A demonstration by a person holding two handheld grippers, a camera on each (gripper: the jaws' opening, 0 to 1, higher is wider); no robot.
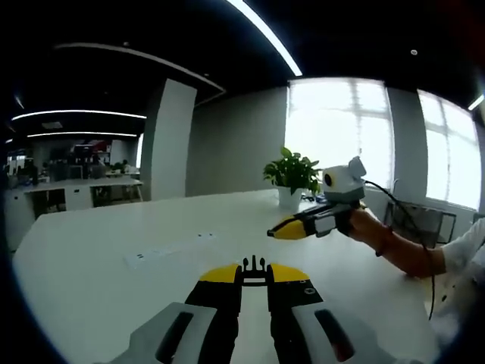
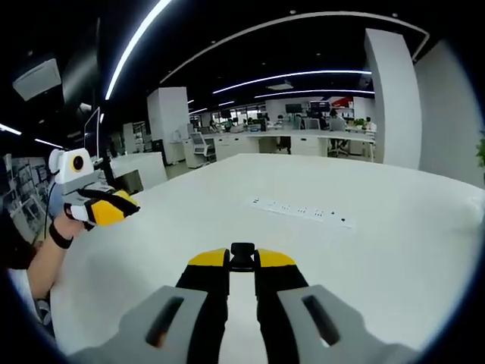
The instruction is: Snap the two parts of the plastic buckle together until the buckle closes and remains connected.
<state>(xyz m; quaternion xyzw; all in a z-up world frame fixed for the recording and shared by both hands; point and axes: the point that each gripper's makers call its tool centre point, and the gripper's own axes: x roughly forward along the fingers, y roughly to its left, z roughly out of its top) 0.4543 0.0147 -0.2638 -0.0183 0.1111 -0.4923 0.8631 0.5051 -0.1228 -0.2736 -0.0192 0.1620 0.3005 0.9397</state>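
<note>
The left tool [image 1: 255, 274] was clamped on the pronged buckle half [image 1: 255, 266], whose prongs stuck out just past its yellow tips. The right tool [image 2: 242, 259] was clamped on the socket buckle half [image 2: 242, 256], a small black block between its tips. Both were raised above the white table [image 1: 91, 250], well apart from each other; in each view the opposite tool hung off to the side, held by a hand [image 2: 70, 214].

Judged from here, the risk was misalignment: with so little of each half gripped, prongs meeting the socket at an angle could twist a piece in its tool or pop it free onto the table.

Counted: two tools, two buckle halves, one table, one inset socket strip [image 2: 303, 210] beyond the right tool, one potted plant [image 1: 292, 179] beyond the left.
</note>
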